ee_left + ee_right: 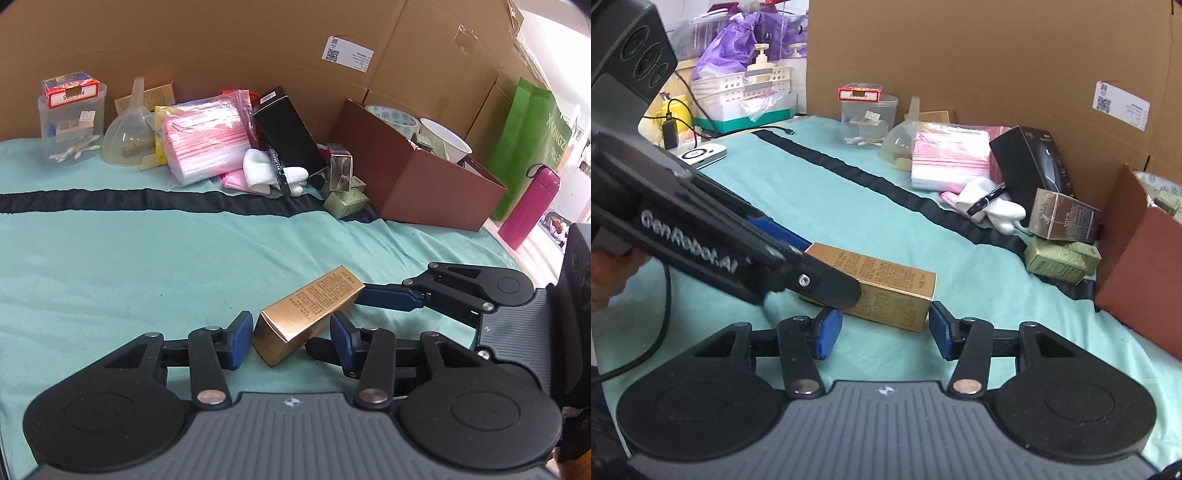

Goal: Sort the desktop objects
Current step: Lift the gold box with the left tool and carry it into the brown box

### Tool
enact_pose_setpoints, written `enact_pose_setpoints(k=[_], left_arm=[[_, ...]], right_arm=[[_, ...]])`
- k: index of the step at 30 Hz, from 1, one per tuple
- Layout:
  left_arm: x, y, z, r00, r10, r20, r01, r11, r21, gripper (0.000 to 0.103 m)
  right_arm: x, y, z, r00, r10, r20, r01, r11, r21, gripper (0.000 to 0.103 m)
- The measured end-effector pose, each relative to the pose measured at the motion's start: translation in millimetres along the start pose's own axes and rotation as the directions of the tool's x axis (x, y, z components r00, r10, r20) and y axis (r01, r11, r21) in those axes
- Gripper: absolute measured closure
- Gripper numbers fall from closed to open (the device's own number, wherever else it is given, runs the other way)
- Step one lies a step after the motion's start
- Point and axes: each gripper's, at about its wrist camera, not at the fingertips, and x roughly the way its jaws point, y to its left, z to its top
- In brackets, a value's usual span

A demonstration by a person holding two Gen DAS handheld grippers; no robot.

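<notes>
- Gold carton (308, 312) lies flat on the teal cloth (110, 266), near edge of the desk, well apart from the clutter along the far cardboard wall (221, 44).
- Left gripper (290, 339): tongs spread, blue pads either side of the carton's near end. Left pad looks touching or just beside the carton; right pad shows a gap. Not clamped from what I can see.
- Right gripper (884, 330): tongs also spread, straddling the carton's other end (886, 291). Both pads just beside the box and not squeezing it.
- Left wrist view shows the right gripper's finger (391, 297) touching or just beside the carton's far-right corner. Contact can't be confirmed.
- My read: both tools bracket the same box from opposite ends, likely to square it up or hand it over before a lift. Carton sits diagonal to the left tool, so a close now would bite near a corner and could twist it.
- Likely destination: brown open box (417, 177) at far right, already holding a patterned bowl (393, 118) and a white paper cup (445, 142).
- Small green boxes (1060, 258) and a cellophane-wrapped box (1063, 218) lie just beside that box's near-left corner, looks like the same product class waiting to be binned.
- Far left and centre: plastic tub of cotton swabs (72, 125), clear funnel (129, 133), stack of pink zip bags (207, 136), black carton (288, 133), marker pen (277, 168) across a white sock (258, 170).
- Risk: thin card box, easy to crush under a hard pinch.
</notes>
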Motion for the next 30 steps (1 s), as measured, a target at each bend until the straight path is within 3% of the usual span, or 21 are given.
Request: enact_pose_setpoints(k=[7, 13, 17, 24, 30], left_arm=[[-6, -15, 14, 0.999, -0.024, 0.044, 0.022, 0.999, 0.036, 0.055], [-6, -49, 51, 0.988, -0.102, 0.117, 0.089, 0.99, 0.113, 0.055], [0, -79, 81, 0.973, -0.158, 0.169, 0.126, 0.974, 0.188, 0.056], [20, -129, 125, 0.946, -0.246, 0.213, 0.174, 0.936, 0.307, 0.057], [50, -159, 149, 0.939, -0.27, 0.212, 0.184, 0.917, 0.353, 0.057]], right_arm=[[-14, -5, -1, 0.999, -0.041, 0.032, 0.04, 0.998, 0.042, 0.057], [-46, -29, 10, 0.982, -0.148, 0.118, 0.14, 0.987, 0.076, 0.057], [-68, -53, 18, 0.955, -0.238, 0.176, 0.221, 0.969, 0.108, 0.057], [-92, -106, 28, 0.89, -0.398, 0.221, 0.366, 0.914, 0.173, 0.057], [-95, -151, 29, 0.851, -0.479, 0.217, 0.432, 0.872, 0.232, 0.057]])
